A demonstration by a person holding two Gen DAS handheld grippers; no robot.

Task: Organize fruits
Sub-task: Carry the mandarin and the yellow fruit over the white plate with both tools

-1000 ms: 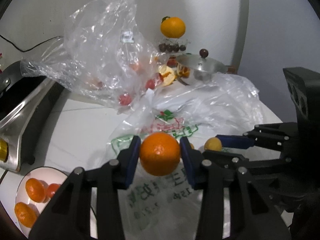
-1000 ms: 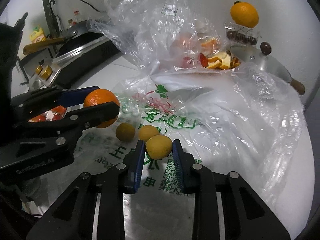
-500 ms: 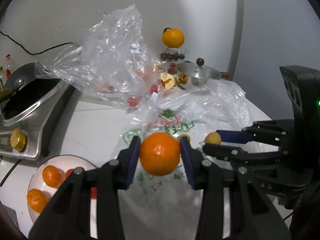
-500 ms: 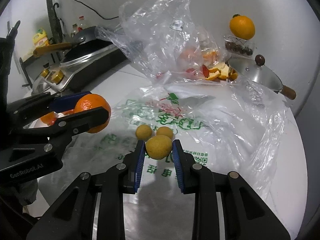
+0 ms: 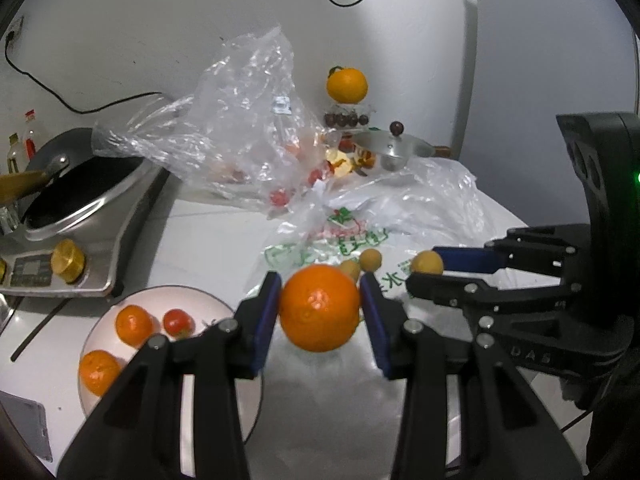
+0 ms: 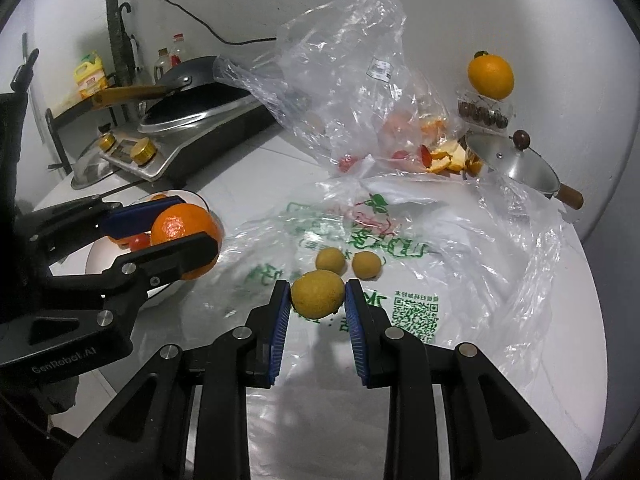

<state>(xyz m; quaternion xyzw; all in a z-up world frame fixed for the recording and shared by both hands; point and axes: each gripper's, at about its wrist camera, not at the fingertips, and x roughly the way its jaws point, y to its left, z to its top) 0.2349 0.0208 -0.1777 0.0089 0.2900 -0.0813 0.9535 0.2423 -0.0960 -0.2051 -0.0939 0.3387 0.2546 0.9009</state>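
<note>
Left claw [image 5: 320, 308]: clamped on orange [image 5: 319, 307], lower centre of left wrist view, held above tabletop [image 5: 208, 240] at right rim of white plate [image 5: 200, 300].
Plate, lower left of frame: 2 small oranges [image 5: 134, 325] + 1 red fruit [image 5: 179, 321] in it.
Right claw [image 6: 317, 300]: clamped on small yellow-green fruit [image 6: 317, 294], centre of right wrist view, over printed plastic bag [image 6: 400, 240] spread flat on tabletop.
2 more small yellow fruits [image 6: 366, 265] lie on the bag just beyond the claw, side by side.
Clear plastic bag [image 6: 352, 80], upper centre: crumpled, standing up, red and orange fruit seen through it.
Orange peel [image 6: 444, 158] beside it, right of centre.
Lidded steel pan [image 6: 516, 164] w/ wooden handle, right.
Another orange [image 6: 491, 76] atop a clear box of dark round fruit, upper right.
Stove w/ wok [image 5: 80, 196], left of frame.
</note>
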